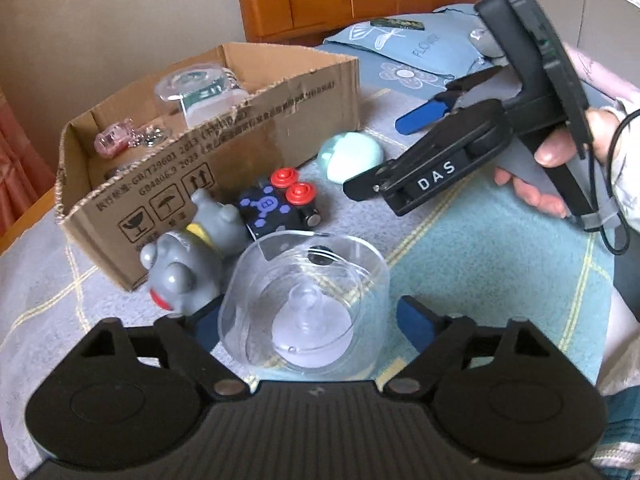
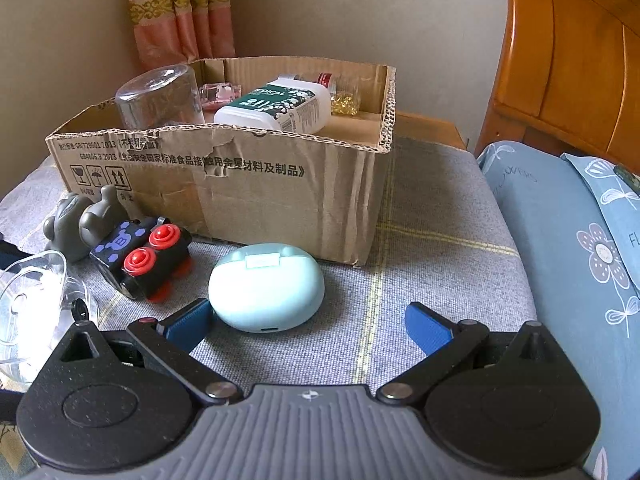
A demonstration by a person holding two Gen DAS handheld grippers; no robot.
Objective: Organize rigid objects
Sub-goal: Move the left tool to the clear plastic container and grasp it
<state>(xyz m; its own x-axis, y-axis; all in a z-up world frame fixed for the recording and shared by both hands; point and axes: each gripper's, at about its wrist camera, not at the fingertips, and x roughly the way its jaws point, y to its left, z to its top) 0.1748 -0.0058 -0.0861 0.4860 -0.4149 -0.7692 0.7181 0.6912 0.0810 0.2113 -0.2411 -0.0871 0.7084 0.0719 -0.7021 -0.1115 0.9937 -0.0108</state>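
Observation:
My left gripper [image 1: 310, 314] straddles a clear plastic dome container [image 1: 304, 276] with a silicone teat inside; its jaws stand open, and a sliver of bedcover shows beside the right fingertip [image 1: 418, 316]. The container [image 2: 36, 304] lies at the left edge of the right wrist view. My right gripper [image 2: 308, 320] is open, its left fingertip [image 2: 192, 322] just beside a mint earbud case [image 2: 266, 286]. A grey toy figure [image 1: 188, 268] and a black toy car with red knobs [image 1: 280, 204] lie against the cardboard box [image 1: 240, 148].
The box [image 2: 280, 184] holds an upturned clear cup [image 2: 158, 98], a white bottle [image 2: 280, 106], a pink item and a jar of yellow capsules. Blue pillows [image 2: 560, 240] and a wooden headboard [image 2: 560, 60] lie to the right. A person's hand [image 1: 560, 152] holds the right gripper [image 1: 424, 106].

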